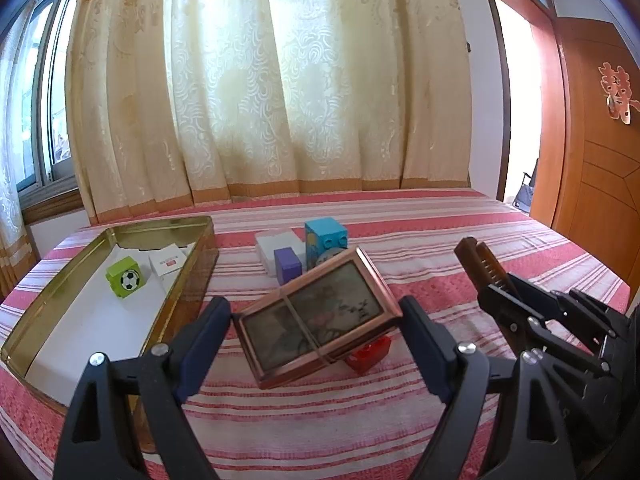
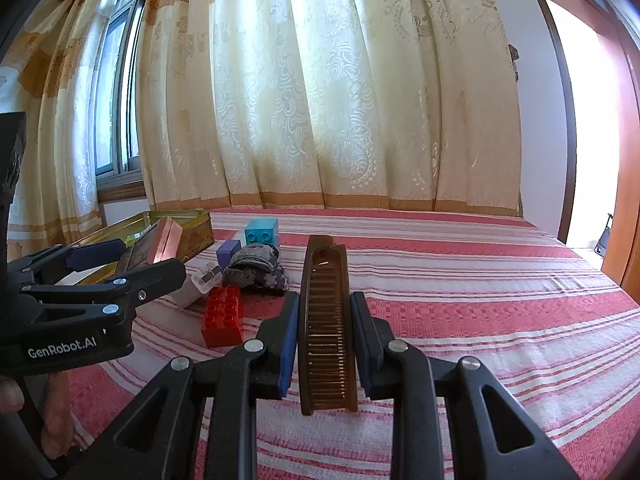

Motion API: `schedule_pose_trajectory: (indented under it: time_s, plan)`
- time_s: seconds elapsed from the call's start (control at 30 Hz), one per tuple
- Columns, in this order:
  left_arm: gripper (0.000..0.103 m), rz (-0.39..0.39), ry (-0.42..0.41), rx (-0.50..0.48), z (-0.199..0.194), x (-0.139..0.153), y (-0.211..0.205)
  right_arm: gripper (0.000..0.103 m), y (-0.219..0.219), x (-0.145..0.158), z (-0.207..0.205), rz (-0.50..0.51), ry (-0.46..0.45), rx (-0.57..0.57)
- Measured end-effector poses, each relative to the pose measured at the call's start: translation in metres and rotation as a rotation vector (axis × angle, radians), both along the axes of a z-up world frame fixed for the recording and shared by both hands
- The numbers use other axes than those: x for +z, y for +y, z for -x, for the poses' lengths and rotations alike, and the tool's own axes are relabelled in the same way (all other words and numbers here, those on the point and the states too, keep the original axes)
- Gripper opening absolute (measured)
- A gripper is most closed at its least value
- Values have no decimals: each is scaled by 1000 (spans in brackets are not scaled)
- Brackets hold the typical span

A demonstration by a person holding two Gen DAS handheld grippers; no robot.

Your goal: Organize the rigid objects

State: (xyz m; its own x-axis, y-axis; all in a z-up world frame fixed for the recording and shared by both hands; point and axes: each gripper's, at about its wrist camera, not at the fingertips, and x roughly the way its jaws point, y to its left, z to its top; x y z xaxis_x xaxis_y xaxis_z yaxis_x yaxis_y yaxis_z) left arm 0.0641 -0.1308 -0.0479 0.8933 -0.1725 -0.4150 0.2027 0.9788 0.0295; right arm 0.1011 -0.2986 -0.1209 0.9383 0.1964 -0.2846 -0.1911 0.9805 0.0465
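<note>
We hold a copper box in our left hand-held gripper just right of the gold tin (green block inside); our right hand-held gripper clamps a brown comb farther right over the bed

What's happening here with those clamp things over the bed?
A person is tidying small objects on a striped bedspread using two hand-held gripping tools. The left tool holds a copper-framed box above the bed, next to an open gold tin that already holds a green football cube. The right tool is shut on a brown folding comb. A red brick, a blue block and a purple block lie outside the tin.
</note>
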Motion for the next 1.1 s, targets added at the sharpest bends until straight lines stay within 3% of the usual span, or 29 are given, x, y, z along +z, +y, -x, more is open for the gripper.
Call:
schedule_pose_trajectory:
  time_s: [1.1]
  plan:
    - [86,-5,-88,-22,13,4,1,27,-5,1,9,-31,-61,-2]
